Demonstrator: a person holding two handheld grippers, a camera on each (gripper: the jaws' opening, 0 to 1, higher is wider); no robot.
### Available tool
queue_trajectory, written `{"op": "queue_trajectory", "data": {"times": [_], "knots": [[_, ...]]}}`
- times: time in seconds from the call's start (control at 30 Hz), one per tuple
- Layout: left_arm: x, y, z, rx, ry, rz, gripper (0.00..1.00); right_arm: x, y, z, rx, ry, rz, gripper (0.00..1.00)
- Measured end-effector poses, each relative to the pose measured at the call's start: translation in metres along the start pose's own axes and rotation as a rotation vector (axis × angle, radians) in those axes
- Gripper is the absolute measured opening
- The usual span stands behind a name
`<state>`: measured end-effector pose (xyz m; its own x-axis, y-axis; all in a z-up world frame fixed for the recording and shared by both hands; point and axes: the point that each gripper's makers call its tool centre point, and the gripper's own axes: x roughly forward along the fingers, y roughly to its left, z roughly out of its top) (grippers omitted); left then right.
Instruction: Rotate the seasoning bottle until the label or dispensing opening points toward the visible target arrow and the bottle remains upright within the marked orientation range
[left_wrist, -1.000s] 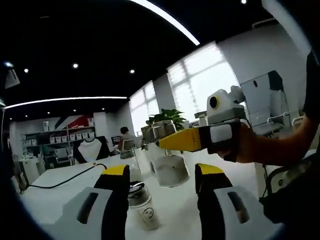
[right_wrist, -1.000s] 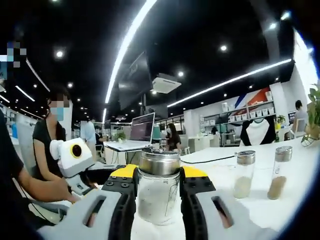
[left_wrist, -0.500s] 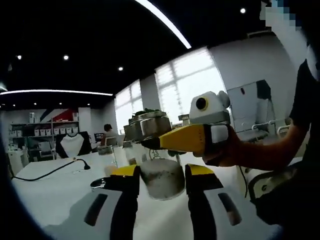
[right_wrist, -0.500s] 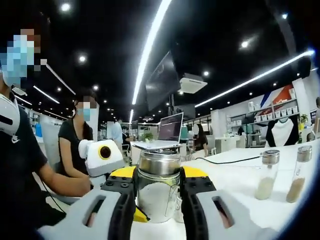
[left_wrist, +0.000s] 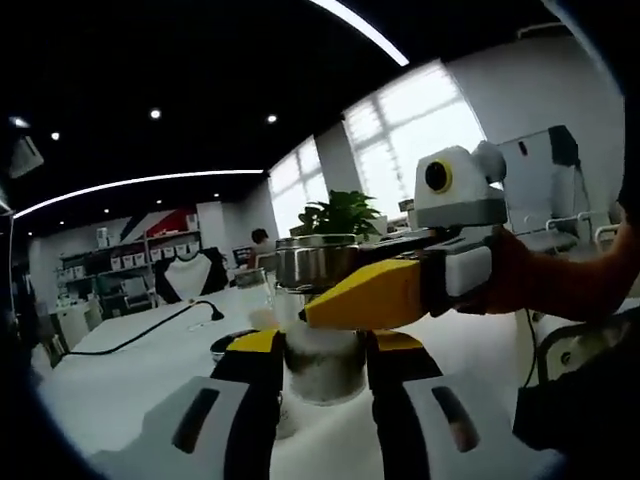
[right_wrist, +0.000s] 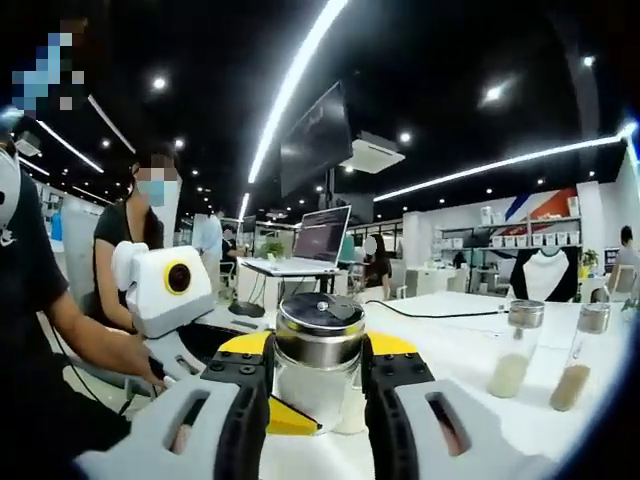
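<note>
- Open-plan office, dark ceiling with long strip lights; white counter (left_wrist: 130, 385) runs toward shelving and bright windows.
- Clear glass seasoning bottle with a shiny metal cap (right_wrist: 318, 352), pale powder inside, stands upright between the yellow-tipped jaws of the right tool (right_wrist: 316, 372). Both jaw pads press its glass sides: clamped.
- Left gripper view: the same seasoning bottle (left_wrist: 320, 320) sits between the jaws of the left tool (left_wrist: 320, 355), which close in on its lower body from either side. Whether they actually grip or only flank the glass, I cannot tell.
- Right tool (left_wrist: 400, 290) comes in from the right of the left gripper view, yellow jaw lying across the bottle just under the cap; person's hand (left_wrist: 520, 285) on its handle.
- Left tool's yellow tip (right_wrist: 285, 420) shows low beside the bottle in the right gripper view, its white body off to the left.
- Compared with half a second ago, the left view has swung: the black cable (left_wrist: 150, 330) on the counter and the green potted plant (left_wrist: 340, 212) behind the cap now sit more centrally, as they did a second ago. Camera move, not the things.
- A second ago the bottle was ahead of the left tool's jaws, not between them; it has been between them since half a second ago.
- Right gripper view: two narrow glass shaker bottles, one with pale contents (right_wrist: 513, 348) and one with tan contents (right_wrist: 578, 355), upright on the counter off to the right, well apart from the held bottle. Open laptop (right_wrist: 312, 245) further back.
</note>
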<state>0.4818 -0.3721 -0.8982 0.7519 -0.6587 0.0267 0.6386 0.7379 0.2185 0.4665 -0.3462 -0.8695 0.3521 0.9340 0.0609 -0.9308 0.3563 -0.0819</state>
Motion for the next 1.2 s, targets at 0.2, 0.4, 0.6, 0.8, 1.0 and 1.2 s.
{"op": "queue_trajectory", "data": {"times": [0.2, 0.4, 0.6, 0.8, 1.0, 1.2], "knots": [[0.000, -0.005, 0.002, -0.004, -0.006, 0.033, 0.35, -0.001, -0.008, 0.006, 0.140, -0.062, -0.056, 0.34], [0.002, -0.008, -0.001, 0.010, -0.008, 0.021, 0.35, -0.004, -0.010, 0.004, 0.142, -0.028, -0.081, 0.34], [0.002, -0.025, 0.012, -0.079, -0.076, -0.142, 0.37, -0.014, -0.003, 0.013, 0.240, -0.058, 0.038, 0.34], [0.003, -0.041, 0.007, -0.149, -0.077, -0.255, 0.38, -0.019, 0.015, 0.014, 0.125, -0.030, 0.150, 0.34], [-0.002, -0.057, 0.006, -0.245, -0.081, -0.404, 0.39, -0.028, 0.037, 0.016, 0.094, -0.034, 0.292, 0.34], [0.002, -0.053, -0.013, -0.171, 0.029, -0.346, 0.38, -0.022, 0.035, 0.001, 0.065, 0.008, 0.267, 0.34]]}}
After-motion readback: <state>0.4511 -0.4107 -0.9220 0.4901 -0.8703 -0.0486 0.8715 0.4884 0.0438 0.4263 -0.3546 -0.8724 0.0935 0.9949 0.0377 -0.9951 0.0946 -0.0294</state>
